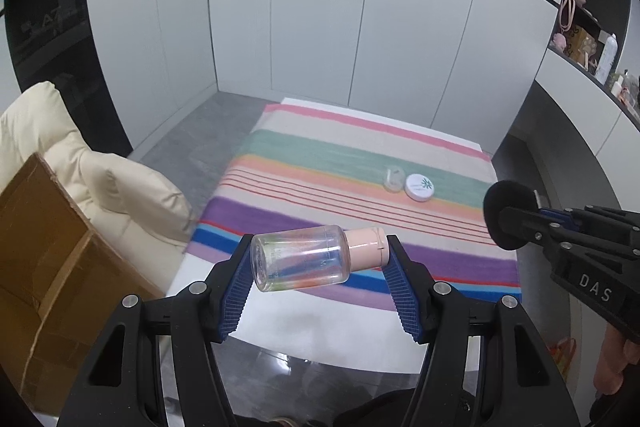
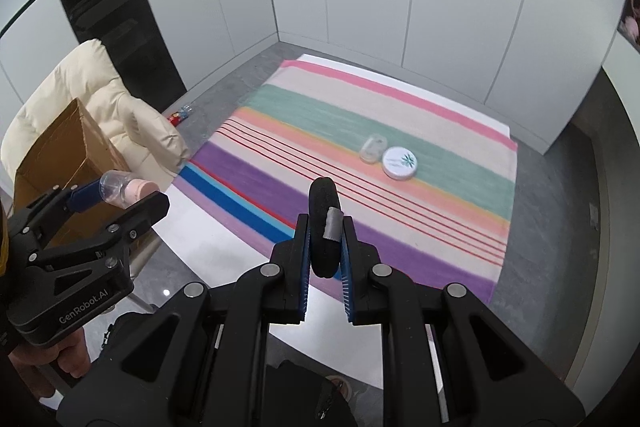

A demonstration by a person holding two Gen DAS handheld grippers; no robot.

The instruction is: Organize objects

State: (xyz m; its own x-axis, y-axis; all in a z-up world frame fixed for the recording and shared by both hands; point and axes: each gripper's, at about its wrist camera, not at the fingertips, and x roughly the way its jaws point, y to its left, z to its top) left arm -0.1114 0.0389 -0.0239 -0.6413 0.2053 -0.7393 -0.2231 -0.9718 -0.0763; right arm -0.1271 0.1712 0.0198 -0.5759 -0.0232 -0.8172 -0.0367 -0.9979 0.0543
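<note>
My left gripper [image 1: 318, 259] is shut on a clear plastic bottle [image 1: 300, 257] with a pink cap, held sideways above the near edge of the striped cloth [image 1: 320, 163]. It also shows in the right wrist view [image 2: 120, 189], next to the cardboard box [image 2: 68, 155]. My right gripper [image 2: 325, 227] is shut on a black round puff [image 2: 322, 223] with a grey tab, held upright above the cloth; the puff also shows in the left wrist view [image 1: 510, 213]. A white round jar [image 2: 399, 163] and a small clear container [image 2: 372, 147] lie on the cloth.
An open cardboard box [image 1: 44, 255] stands at the left beside a cream cushioned chair [image 1: 100, 171]. The cloth covers a white table [image 1: 320, 331]. A plastic bottle [image 2: 180, 115] lies on the grey floor. Shelves with items [image 1: 588, 43] are at the right.
</note>
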